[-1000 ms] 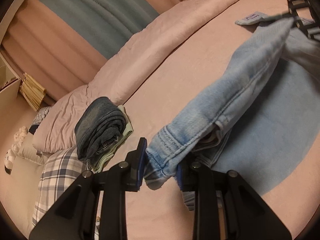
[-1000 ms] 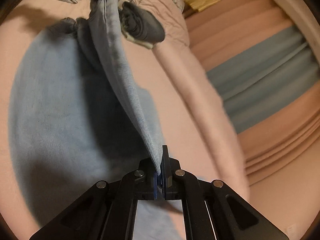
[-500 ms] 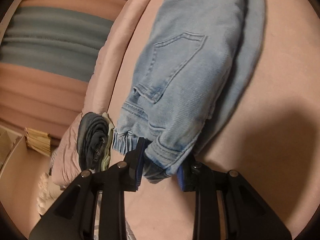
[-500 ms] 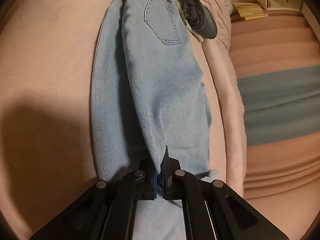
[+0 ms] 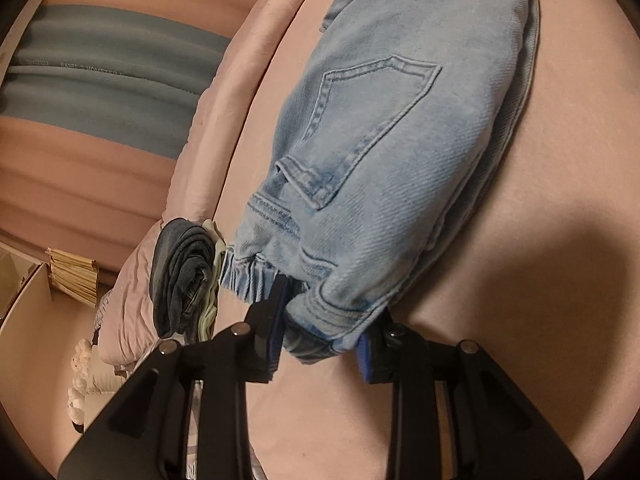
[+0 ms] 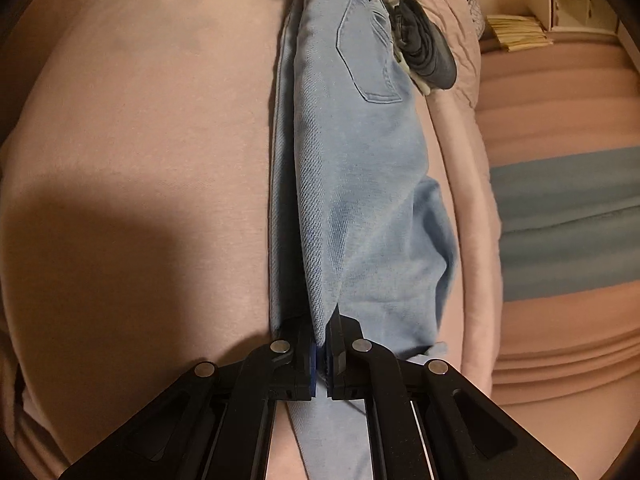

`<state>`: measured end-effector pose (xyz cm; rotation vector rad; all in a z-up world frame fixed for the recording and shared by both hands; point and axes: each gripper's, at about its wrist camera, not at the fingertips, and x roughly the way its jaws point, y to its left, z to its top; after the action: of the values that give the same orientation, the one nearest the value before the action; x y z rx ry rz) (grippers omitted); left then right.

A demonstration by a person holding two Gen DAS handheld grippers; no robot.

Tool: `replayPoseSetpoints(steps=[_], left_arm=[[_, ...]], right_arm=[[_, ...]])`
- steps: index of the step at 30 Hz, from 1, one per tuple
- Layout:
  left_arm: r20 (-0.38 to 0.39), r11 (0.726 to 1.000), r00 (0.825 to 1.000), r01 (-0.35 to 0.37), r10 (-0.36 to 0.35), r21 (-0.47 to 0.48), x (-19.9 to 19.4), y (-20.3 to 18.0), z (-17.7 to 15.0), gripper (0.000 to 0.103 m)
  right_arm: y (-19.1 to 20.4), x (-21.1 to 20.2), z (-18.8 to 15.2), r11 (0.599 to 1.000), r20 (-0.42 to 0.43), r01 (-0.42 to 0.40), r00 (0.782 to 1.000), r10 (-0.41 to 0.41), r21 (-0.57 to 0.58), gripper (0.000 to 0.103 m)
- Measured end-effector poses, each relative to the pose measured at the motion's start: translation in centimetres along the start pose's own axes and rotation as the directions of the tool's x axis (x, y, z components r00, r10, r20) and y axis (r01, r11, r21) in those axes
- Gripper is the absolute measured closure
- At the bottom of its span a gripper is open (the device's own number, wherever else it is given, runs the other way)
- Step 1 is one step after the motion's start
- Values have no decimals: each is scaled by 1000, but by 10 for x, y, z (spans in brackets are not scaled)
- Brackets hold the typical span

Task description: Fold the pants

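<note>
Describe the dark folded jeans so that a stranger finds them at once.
On the pink bed, look beside the light blue pants, by the rumpled quilt. The dark jeans lie there rolled up on a pale green garment, much darker than everything near them.

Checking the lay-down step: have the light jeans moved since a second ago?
Yes. The light jeans came down from hanging between the grippers onto the bed, and now lie beside the dark folded jeans, which stayed put.
</note>
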<state>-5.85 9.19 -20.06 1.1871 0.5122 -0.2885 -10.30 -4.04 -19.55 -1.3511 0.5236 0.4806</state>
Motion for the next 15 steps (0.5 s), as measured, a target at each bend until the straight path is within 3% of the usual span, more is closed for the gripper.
replayPoseSetpoints(steps=[3, 5, 7, 8, 10, 12, 13, 15], left_arm=[[-22, 998, 999, -40, 41, 41, -2, -7, 3, 61], [-50, 1000, 999, -19, 19, -4, -11, 1, 4, 57], [-59, 993, 998, 29, -36, -117, -23, 20, 0, 30], [-63, 981, 997, 42, -55, -189, -31, 31, -4, 14], [-50, 949, 996, 55, -75, -311, -46, 49, -6, 13], [-15, 894, 993, 102, -121, -437, -59, 65, -1, 13], [-1, 867, 990, 124, -142, -482, -61, 69, 5, 13], [50, 814, 978, 197, -203, -547, -60, 73, 28, 13]], right_arm=[[4, 4, -3, 999, 14, 34, 999, -34, -26, 100], [12, 1, -4, 994, 16, 80, 997, -79, -80, 100], [7, -6, -7, 996, 7, 61, 998, -60, -71, 97], [-5, -13, -12, 1000, 6, 8, 1000, -8, -12, 94], [-32, -25, -26, 988, 6, -80, 997, 80, 132, 69], [-58, -34, -41, 944, 33, -176, 984, 173, 279, 48], [-81, -38, -53, 883, 76, -249, 968, 239, 398, 46], [-115, -36, -71, 763, 134, -320, 945, 298, 562, 46]])
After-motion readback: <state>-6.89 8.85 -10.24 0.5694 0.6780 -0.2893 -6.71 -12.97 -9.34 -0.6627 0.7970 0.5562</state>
